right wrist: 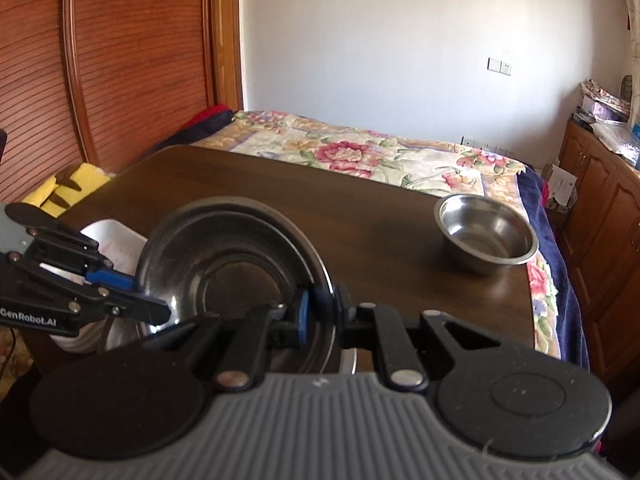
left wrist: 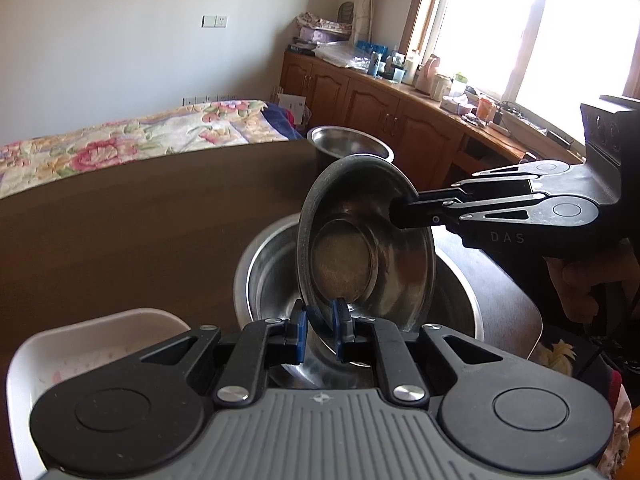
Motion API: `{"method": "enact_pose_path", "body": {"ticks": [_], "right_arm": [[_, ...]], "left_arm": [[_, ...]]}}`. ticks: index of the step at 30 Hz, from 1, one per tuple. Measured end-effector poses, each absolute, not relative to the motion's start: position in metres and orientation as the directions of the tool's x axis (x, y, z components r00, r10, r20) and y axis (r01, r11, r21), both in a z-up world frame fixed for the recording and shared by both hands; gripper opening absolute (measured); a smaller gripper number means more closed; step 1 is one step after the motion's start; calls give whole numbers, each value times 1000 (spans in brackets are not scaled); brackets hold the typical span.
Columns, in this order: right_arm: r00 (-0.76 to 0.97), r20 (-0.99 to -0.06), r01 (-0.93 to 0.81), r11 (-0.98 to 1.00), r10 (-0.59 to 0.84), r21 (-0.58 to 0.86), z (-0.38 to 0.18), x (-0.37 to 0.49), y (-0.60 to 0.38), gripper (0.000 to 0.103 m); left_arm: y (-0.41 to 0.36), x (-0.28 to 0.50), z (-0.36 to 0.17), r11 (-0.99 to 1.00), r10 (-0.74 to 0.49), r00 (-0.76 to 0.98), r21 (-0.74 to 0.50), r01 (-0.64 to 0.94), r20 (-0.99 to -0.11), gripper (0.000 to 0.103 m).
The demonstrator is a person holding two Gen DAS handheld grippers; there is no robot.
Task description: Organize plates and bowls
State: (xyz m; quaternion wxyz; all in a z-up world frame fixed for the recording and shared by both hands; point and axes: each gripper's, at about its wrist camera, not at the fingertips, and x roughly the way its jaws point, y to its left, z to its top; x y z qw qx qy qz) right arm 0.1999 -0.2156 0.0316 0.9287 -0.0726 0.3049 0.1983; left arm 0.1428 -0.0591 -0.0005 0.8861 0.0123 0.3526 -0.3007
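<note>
Both hand-held grippers clamping tilted steel plate rim, above bowl

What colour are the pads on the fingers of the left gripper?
Blue pads on the left gripper, clearest in the left wrist view.

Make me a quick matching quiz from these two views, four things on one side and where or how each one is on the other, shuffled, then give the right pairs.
Things:
1. steel plate
2. large steel bowl
3. small steel bowl
4. white dish

Places or states:
A. stands alone at the table's far corner
B. on the table by the left tongs, near edge
C. tilted up, pinched at its rim by both tongs
D. on the table right under the tilted piece

Pairs: 1-C, 2-D, 3-A, 4-B

The left tongs and the right tongs both grip the plate's rim.
</note>
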Motion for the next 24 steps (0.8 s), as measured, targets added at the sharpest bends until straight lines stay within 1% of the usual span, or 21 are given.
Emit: {"method": "enact_pose_path", "body": {"ticks": [7, 18, 24], "right_arm": [[726, -609, -423, 906, 320, -28, 26, 199, -211, 15], [716, -618, -434, 900, 324, -31, 17, 199, -212, 15], [694, -631, -462, 886, 346, -23, 15, 201, -212, 15]], "left_arm": [[-60, 144, -8, 820, -519, 554, -195, 538, -652, 14], [-65, 139, -10, 829, -496, 579, -155, 538, -647, 14], [-64, 144, -10, 827, -498, 576, -158, 539, -648, 14]]}}
